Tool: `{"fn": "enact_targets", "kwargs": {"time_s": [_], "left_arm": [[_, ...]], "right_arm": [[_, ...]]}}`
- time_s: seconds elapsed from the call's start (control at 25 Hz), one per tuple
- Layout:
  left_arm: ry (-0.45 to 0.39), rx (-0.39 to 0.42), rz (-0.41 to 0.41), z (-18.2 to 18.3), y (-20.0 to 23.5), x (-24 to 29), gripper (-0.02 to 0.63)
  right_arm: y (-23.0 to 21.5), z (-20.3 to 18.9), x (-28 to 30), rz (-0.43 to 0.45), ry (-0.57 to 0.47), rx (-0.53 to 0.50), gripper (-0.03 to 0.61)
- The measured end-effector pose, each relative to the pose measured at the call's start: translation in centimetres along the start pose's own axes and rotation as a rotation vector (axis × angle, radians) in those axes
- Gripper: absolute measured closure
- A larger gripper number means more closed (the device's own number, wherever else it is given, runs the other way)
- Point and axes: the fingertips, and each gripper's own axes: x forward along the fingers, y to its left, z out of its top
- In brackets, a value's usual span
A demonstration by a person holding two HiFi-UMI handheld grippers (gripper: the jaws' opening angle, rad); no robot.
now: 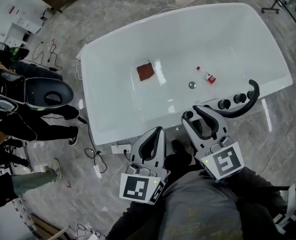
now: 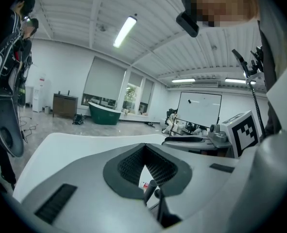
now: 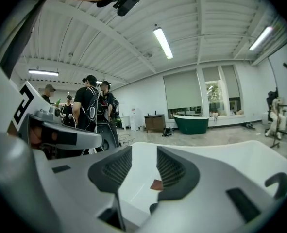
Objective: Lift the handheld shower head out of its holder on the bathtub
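Observation:
The black handheld shower head (image 1: pixel 249 100) lies along the near right rim of the white bathtub (image 1: pixel 90 79), beside black knobs (image 1: pixel 224 104). My right gripper (image 1: pixel 194 113) hovers over that rim just left of the shower head's lower end, its jaws open with nothing between them (image 3: pixel 144 160). The shower head's curved end (image 3: pixel 278 181) shows far right in the right gripper view. My left gripper (image 1: pixel 158 132) is at the tub's near edge, further left, its pads touching at the tips (image 2: pixel 144 147), holding nothing.
Inside the tub lie a red-brown cloth (image 1: pixel 145 72), a drain (image 1: pixel 192 85) and a small red-labelled bottle (image 1: pixel 209 77). People and a black seat shell (image 1: pixel 47 91) stand to the left. Cables (image 1: pixel 95 159) trail on the floor. A green tub (image 3: pixel 192 123) is far behind.

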Motion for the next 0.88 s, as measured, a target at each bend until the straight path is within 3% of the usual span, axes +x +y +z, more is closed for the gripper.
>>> {"fn": "enact_targets", "kwargs": {"time_s": [0.36,0.64,0.88], "left_arm": [[0.000,0.016,-0.011,-3.1,0.6,2.1,0.612],[0.012,0.002,-0.017,-8.2,1.7,4.2,0.612],[0.021,-0.005,-0.005,-10.5,2.2,4.9,0.612]], "right_arm": [[-1.1,-4.2,1.7,-0.007,-0.017,-0.015,0.430],[-1.7,-10.3,3.6,-0.002,0.017,-0.014,0.428],[-2.2,-13.1,4.7,0.000,0.037,0.002,0.430]]}}
